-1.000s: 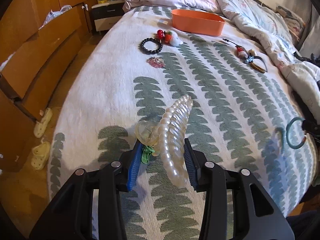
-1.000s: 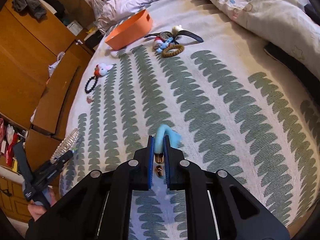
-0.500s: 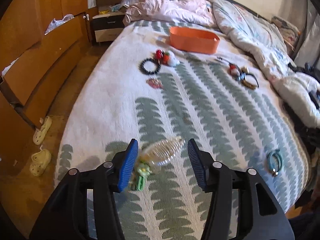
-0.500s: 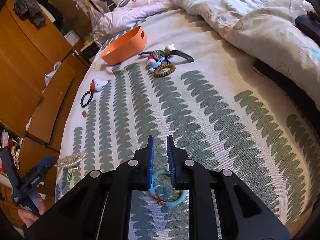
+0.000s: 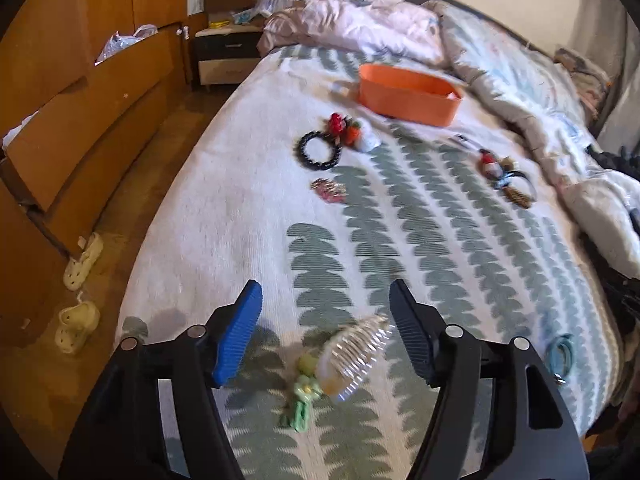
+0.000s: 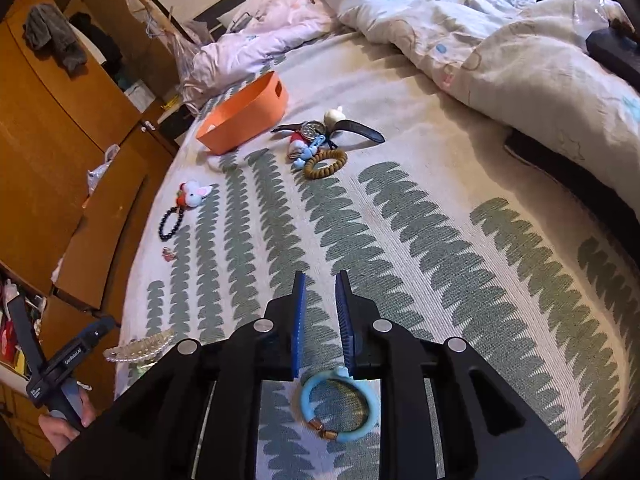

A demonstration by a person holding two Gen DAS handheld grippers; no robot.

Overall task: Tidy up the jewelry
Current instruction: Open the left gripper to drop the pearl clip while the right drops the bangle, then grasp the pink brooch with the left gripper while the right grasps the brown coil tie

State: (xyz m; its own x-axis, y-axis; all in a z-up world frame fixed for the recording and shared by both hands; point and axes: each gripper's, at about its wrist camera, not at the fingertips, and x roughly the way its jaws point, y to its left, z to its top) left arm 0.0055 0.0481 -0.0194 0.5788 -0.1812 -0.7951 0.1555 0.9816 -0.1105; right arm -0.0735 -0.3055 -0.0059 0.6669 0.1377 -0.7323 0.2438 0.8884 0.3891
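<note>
My left gripper hangs over the near left part of the bed, its jaws opening wide and touching nothing. Below them a pearl hair clip lies on the leaf-patterned bedspread beside a small green clip. The right gripper has a narrow gap that is also opening, with nothing between the pads. A light blue bracelet lies on the spread under its body. An orange tray stands at the far end of the bed.
A black bead bracelet, a red and orange plush charm and a small pink piece lie left of centre. A watch lies with a braided band. A crumpled duvet covers the right side; a wooden wardrobe stands left.
The left jaws spread and let go of the pearl clip, which now lies on the bed as the gripper lifts back. The right jaws parted and dropped the blue bracelet onto the spread.
</note>
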